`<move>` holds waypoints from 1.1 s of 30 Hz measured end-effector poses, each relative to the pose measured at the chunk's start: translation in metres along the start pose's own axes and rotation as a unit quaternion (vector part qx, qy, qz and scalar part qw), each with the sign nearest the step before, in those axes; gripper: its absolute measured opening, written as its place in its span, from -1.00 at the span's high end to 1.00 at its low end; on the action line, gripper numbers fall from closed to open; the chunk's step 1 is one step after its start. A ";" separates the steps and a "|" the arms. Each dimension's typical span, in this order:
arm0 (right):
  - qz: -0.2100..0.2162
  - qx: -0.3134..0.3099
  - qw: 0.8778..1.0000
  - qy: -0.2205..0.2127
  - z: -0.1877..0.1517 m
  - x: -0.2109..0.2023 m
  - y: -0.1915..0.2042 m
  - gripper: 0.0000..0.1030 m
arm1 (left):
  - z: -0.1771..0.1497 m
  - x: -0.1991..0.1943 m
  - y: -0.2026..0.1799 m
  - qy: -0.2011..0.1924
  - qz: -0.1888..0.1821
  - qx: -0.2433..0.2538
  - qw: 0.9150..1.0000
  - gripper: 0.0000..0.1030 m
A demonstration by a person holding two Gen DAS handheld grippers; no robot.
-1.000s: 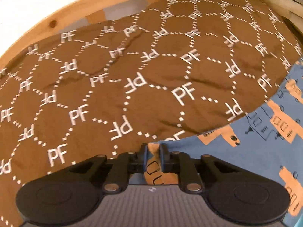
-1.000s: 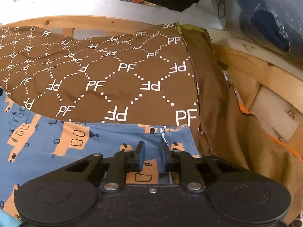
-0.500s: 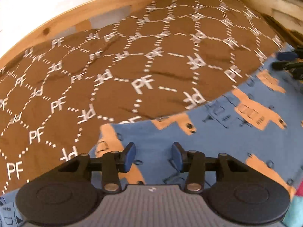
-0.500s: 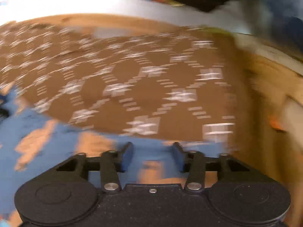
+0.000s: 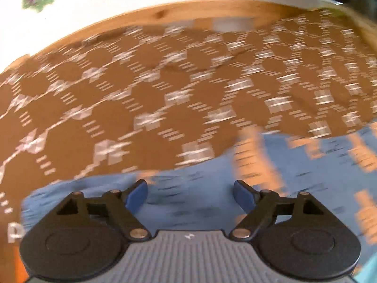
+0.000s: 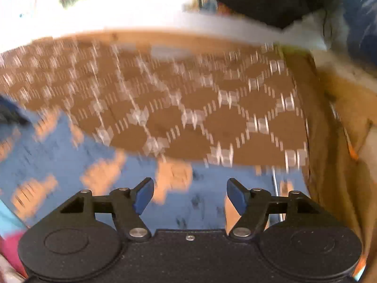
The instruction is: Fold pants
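Left wrist view: blue pants (image 5: 200, 202) are laid flat on the brown bedspread (image 5: 141, 99), released by the opening left gripper (image 5: 190, 194) and right gripper (image 6: 190, 194); further folds are judged pending.

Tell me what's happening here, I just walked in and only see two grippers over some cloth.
A person with a handheld gripper in each hand is folding blue pants with an orange print, laid on a brown patterned cover. The left gripper and right gripper are both opening over the pants, with no fabric pinched between their fingers. Both views are blurred.
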State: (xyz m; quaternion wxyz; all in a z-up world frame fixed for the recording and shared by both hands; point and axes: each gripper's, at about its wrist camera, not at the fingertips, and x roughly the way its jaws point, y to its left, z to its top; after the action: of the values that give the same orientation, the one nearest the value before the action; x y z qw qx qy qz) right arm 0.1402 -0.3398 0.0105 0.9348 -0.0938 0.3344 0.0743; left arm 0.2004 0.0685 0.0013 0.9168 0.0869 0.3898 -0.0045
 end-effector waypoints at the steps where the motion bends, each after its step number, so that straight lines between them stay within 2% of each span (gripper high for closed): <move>1: -0.017 0.004 1.000 0.017 -0.006 0.009 -0.003 -0.37 | -0.002 0.002 0.018 0.003 -0.003 -0.011 1.000 -0.60; 3: -0.029 0.033 0.999 0.025 -0.014 0.015 -0.014 -0.37 | -0.007 -0.004 0.044 -0.012 -0.050 -0.032 0.998 -0.45; 5: -0.042 0.043 0.998 0.017 -0.010 0.010 -0.015 -0.37 | -0.004 -0.013 0.057 -0.019 -0.060 -0.058 0.996 -0.40; 7: -0.047 0.029 0.998 -0.002 -0.007 0.001 -0.009 -0.39 | -0.002 -0.028 0.057 -0.039 -0.052 -0.080 0.995 -0.59; 8: -0.035 0.030 0.999 -0.009 -0.007 -0.004 -0.003 -0.39 | -0.002 -0.034 0.053 -0.052 -0.062 -0.077 0.994 -0.69; 9: -0.015 0.034 0.999 -0.016 -0.006 -0.007 0.001 -0.39 | -0.003 -0.038 0.047 -0.061 -0.076 -0.062 0.993 -0.70; 12: 0.062 0.041 0.997 -0.029 -0.005 -0.013 0.021 -0.39 | -0.003 -0.032 0.021 -0.051 -0.101 0.008 0.994 -0.69; 13: 0.088 0.035 0.995 -0.028 -0.007 -0.013 0.030 -0.40 | -0.005 -0.026 0.014 -0.043 -0.100 0.028 0.994 -0.68; 15: 0.105 0.013 0.994 -0.011 -0.009 -0.009 0.047 -0.41 | -0.006 -0.008 0.006 -0.017 -0.063 0.047 0.997 -0.64; 16: 0.097 -0.003 0.995 0.002 -0.012 -0.006 0.054 -0.41 | -0.007 0.003 0.009 -0.002 -0.040 0.044 0.998 -0.64; 17: 0.080 -0.017 0.996 0.017 -0.015 -0.001 0.059 -0.41 | -0.009 0.006 0.014 -0.005 -0.036 0.041 0.999 -0.63; 19: 0.054 -0.022 0.998 0.021 -0.019 -0.001 0.057 -0.49 | -0.007 0.004 0.016 -0.010 -0.038 0.035 0.999 -0.62; 22: 0.008 -0.007 1.000 0.009 -0.012 -0.016 0.046 -0.54 | -0.005 -0.013 0.003 -0.016 -0.016 0.017 1.000 -0.68; 26: -0.009 0.026 1.000 -0.007 -0.016 -0.042 0.035 -0.65 | -0.003 -0.039 -0.040 -0.051 -0.120 0.000 0.991 -0.89; 27: -0.016 0.025 1.000 -0.005 -0.019 -0.047 0.032 -0.66 | -0.004 -0.041 -0.058 -0.052 -0.140 0.011 0.989 -0.90; 29: -0.039 0.017 0.999 0.013 -0.028 -0.051 0.031 -0.66 | -0.007 -0.038 -0.093 -0.037 -0.155 0.052 0.986 -0.90; 30: -0.051 0.018 0.998 0.026 -0.032 -0.050 0.027 -0.65 | -0.012 -0.032 -0.109 -0.024 -0.147 0.080 0.986 -0.90; 32: -0.076 0.039 0.995 0.044 -0.036 -0.051 0.014 -0.62 | -0.021 -0.015 -0.131 0.012 -0.110 0.137 0.984 -0.92; 33: -0.082 0.062 0.994 0.040 -0.036 -0.055 0.004 -0.60 | -0.023 -0.013 -0.132 0.006 -0.110 0.139 0.984 -0.98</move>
State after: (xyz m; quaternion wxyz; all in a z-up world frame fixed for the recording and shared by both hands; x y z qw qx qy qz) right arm 0.0753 -0.3482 0.0178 0.9277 -0.0658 0.3664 -0.0276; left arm 0.1645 -0.0586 -0.0254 0.8875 0.1696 0.3979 -0.1589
